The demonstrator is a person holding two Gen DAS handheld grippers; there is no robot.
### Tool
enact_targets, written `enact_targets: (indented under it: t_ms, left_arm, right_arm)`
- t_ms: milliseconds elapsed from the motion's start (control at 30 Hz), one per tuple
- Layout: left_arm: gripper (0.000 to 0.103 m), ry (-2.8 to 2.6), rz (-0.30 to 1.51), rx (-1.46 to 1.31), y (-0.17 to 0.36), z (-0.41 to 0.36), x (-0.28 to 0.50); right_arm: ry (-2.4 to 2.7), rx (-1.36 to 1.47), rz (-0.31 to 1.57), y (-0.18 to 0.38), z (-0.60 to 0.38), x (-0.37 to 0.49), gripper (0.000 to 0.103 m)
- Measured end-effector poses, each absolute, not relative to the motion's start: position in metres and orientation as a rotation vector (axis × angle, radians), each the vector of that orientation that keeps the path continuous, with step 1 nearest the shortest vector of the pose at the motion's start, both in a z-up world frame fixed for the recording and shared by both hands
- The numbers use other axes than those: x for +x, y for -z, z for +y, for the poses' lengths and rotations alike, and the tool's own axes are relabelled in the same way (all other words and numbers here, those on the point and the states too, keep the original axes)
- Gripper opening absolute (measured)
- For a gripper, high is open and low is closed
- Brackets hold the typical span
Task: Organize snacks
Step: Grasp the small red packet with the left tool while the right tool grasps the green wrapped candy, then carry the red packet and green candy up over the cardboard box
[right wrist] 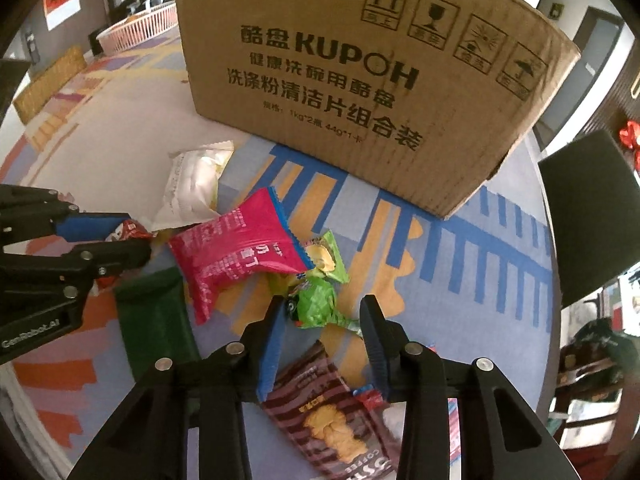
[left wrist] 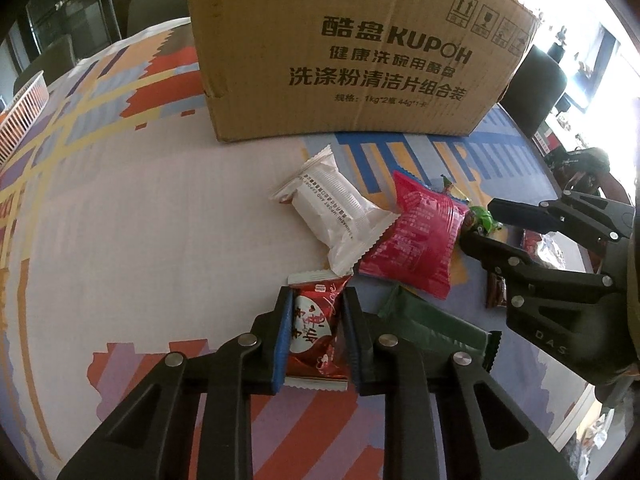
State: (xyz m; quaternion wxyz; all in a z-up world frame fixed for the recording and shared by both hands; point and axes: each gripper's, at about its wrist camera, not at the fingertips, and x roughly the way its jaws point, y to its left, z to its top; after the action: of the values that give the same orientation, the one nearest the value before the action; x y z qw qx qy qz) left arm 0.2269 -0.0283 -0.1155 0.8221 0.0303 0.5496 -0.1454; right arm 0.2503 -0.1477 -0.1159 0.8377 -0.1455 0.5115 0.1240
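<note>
Presently, status by item:

Left claw point(left wrist: 314, 334): clamped on the red snack packet point(left wrist: 316, 332), 1 pad against each long edge; the packet lies on the surface point(left wrist: 160, 220), so the grip looks set for a lift.

Right claw point(right wrist: 324, 336): jaws apart, straddling the green wrapped candy point(right wrist: 316, 304); the pads do not press it. The left pad appears to be at the wrapper, the right pad clear. Judged purpose: a close on this candy.

Cardboard box point(left wrist: 340, 52): upright at the far side of the surface, just behind the snack pile; likely the destination, being the nearest container.

White packet point(left wrist: 340, 216): on the surface, overlapped at 1 corner by the pink packet point(left wrist: 416, 240).

Dark green packet point(left wrist: 436, 328): flat, just beside the left claw.

Striped coffee-biscuit packet point(right wrist: 320, 412): beneath the right claw, not gripped.

Risk: the candy's twisted ends are thin; a grip there could slip.
</note>
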Motion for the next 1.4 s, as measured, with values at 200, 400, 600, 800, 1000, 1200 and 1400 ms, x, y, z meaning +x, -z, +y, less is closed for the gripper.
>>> enact_targets:
  t_ms: [200,400,600,800,1000,1200,1400]
  left_arm:
    - [0.024,0.300,1.152,0.077,0.111,-0.029,0.221]
    - [0.024,0.302,1.119,0.075,0.100,-0.029,0.211]
    - [0.022,0.313,1.063,0.065,0.080,-0.030,0.202]
    - [0.022,0.323,1.012,0.037,0.058,-0.027,0.195]
    - [0.022,0.344,0.949,0.027,0.030,-0.029,0.194]
    - [0.022,0.348,0.870,0.039,0.000,-0.031,0.202]
    - [0.022,0.349,0.790,0.047,-0.034,-0.032,0.213]
  right_arm:
    - [-0.267,-0.294,1.072,0.116,-0.146,0.248,0.027]
    - [-0.270,-0.277,1.048,0.106,-0.155,0.235,0.026]
    - [-0.262,-0.247,0.990,0.084,-0.162,0.225,0.026]
    - [-0.264,-0.226,0.919,0.059,-0.161,0.215,0.026]
    - [-0.281,-0.206,0.848,0.032,-0.160,0.204,0.026]
    - [-0.278,-0.180,0.778,0.005,-0.162,0.205,0.026]
    - [-0.257,-0.145,0.708,-0.021,-0.168,0.214,0.026]
